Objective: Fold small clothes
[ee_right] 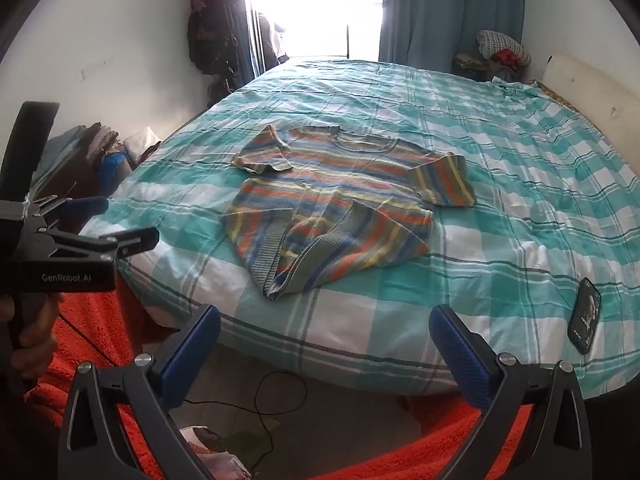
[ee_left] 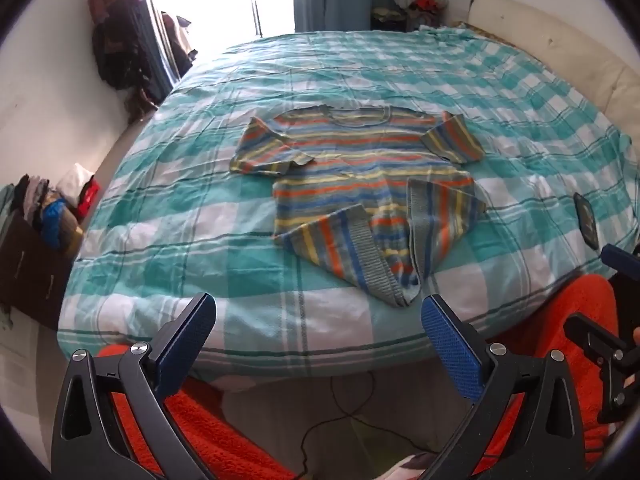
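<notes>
A small striped knit top point(ee_left: 352, 184) point(ee_right: 332, 208) in blue, orange, yellow and grey lies on the teal checked bed cover point(ee_left: 168, 208) point(ee_right: 520, 208), neck away from me. Both lower corners are turned up over its front, so the hem comes to a point near the bed's front edge. My left gripper point(ee_left: 320, 312) hangs open over that edge, just short of the hem point, with nothing between its fingers. My right gripper point(ee_right: 326, 324) is open too, also empty, a little short of the hem. The left gripper point(ee_right: 100, 220) shows from the side in the right wrist view.
A dark phone point(ee_right: 585, 316) point(ee_left: 586, 220) lies on the cover at the right. Orange fleece point(ee_right: 92, 344) covers the person's legs below the bed edge. A cable point(ee_right: 276, 396) runs on the floor. Piled clothes point(ee_left: 52, 208) sit left of the bed, and a cream headboard point(ee_left: 580, 52) at right.
</notes>
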`<state>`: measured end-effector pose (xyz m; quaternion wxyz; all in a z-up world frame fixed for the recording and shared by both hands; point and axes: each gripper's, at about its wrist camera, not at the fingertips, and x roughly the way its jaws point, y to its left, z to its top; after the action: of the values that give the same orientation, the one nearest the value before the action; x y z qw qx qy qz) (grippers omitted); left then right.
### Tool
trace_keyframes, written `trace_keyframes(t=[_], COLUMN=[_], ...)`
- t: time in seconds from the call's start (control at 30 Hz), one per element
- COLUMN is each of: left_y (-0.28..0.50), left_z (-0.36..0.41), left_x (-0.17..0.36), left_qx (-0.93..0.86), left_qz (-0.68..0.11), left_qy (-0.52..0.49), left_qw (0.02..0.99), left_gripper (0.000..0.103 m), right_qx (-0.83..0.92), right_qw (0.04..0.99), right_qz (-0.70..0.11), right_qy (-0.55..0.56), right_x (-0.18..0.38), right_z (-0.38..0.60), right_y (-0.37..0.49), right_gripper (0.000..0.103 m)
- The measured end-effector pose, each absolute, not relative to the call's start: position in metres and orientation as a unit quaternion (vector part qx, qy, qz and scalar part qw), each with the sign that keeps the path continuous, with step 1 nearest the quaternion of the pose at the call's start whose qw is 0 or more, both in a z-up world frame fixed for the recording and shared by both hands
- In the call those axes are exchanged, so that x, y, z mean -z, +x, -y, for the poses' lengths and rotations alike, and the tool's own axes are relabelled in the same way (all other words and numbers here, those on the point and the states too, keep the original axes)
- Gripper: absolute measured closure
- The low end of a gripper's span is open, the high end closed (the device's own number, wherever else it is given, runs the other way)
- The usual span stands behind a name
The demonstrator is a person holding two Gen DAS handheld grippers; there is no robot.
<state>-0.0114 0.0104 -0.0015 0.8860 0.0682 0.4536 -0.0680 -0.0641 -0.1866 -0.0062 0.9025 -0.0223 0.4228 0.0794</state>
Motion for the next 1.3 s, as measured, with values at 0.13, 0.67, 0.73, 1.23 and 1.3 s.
trace_keyframes(t=[0.13, 0.67, 0.73, 1.23, 1.3], left_y=[-0.01, -0.009, -0.01, -0.021, -0.022], left_z=[-0.012, -0.014, -0.012, 0.005, 0.007], left_x=[0.001, -0.027, -0.019, -0.017, -0.017], left_qx=[0.064, 0.04, 0.059, 0.061, 0.06], left_qz=[-0.449, -0.408, -0.427, -0.42, -0.418], left_qy=[0.068, 0.062, 0.058, 0.077, 0.083], left_qw=[0.889, 0.91, 0.901, 0.902, 0.903], left_gripper=[0.0, 0.0, 0.0, 0.0, 0.0], right_qx=[-0.064, -0.035, -0.042, -0.051, -0.053], right_qw=[0.904, 0.913, 0.909, 0.906, 0.905], right_qz=[-0.421, -0.404, -0.413, -0.417, -0.419], right_qy=[-0.037, -0.049, -0.045, -0.05, -0.049], right_x=[0.007, -0.016, -0.011, -0.003, -0.003], right_z=[0.187, 0.195, 0.189, 0.17, 0.171], right_y=[-0.065, -0.048, -0.05, -0.061, -0.061], right_gripper=[0.0, 0.0, 0.0, 0.0, 0.0])
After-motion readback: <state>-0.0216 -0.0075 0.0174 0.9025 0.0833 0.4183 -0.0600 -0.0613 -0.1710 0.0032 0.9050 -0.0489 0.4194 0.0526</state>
